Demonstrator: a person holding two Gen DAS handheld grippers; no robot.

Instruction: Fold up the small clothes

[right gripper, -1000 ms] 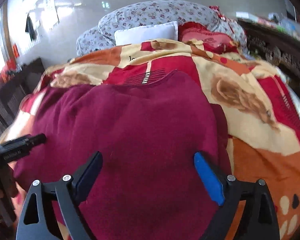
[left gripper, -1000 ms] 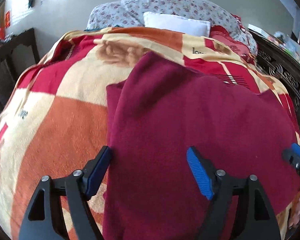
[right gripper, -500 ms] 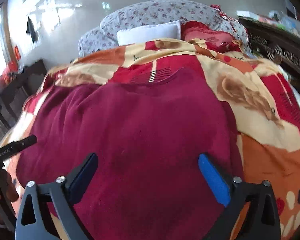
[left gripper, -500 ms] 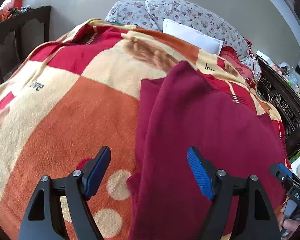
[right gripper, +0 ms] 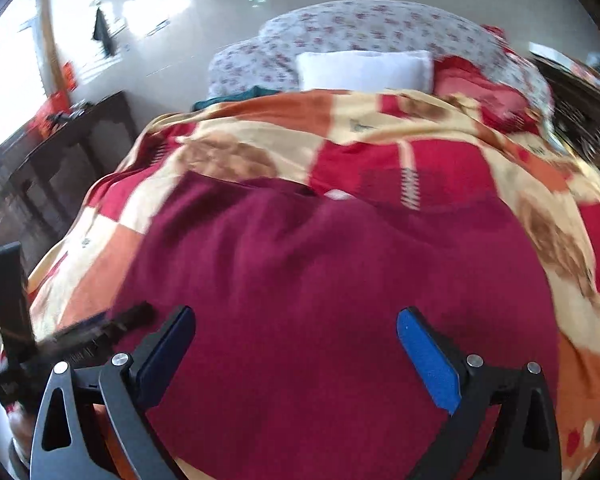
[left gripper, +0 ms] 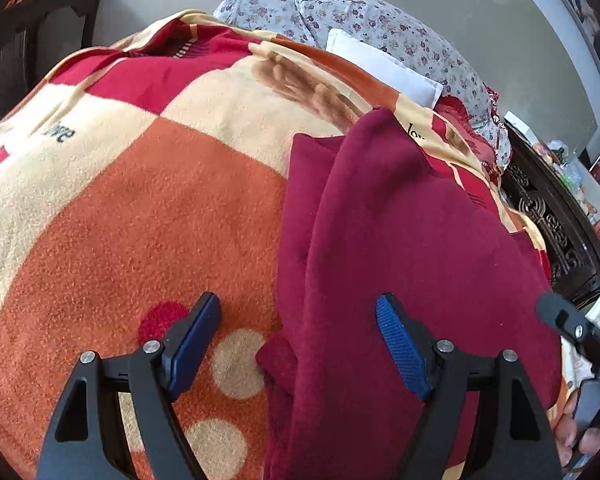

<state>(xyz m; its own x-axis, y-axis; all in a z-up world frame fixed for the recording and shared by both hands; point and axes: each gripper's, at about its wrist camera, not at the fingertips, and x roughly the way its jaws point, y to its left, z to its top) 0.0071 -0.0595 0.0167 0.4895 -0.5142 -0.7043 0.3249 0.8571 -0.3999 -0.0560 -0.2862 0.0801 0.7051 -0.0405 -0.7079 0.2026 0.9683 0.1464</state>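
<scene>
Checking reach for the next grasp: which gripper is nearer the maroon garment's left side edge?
Left. The left gripper straddles that edge of the maroon garment, jaws open. The right gripper hovers open over the garment's middle, away from the edge.

Garment [right gripper: 332,312] spread on blanket [right gripper: 440,160], gripper [right gripper: 296,356] above its near edge.
Jaws wide apart, holding nothing. Other gripper [right gripper: 80,332] blurred at 9 o'clock. White pillow [right gripper: 364,70] at 12 o'clock.

Maroon fleece garment [left gripper: 412,248]: soft, matt, finely napped cloth.
Orange-red-cream blanket [left gripper: 140,216]: fuzzy, matt pile.
Left gripper [left gripper: 298,344]: matt black plastic, ribbed blue pads, shiny metal screws.
Dark carved bed frame [left gripper: 552,224]: glossy wood.
</scene>
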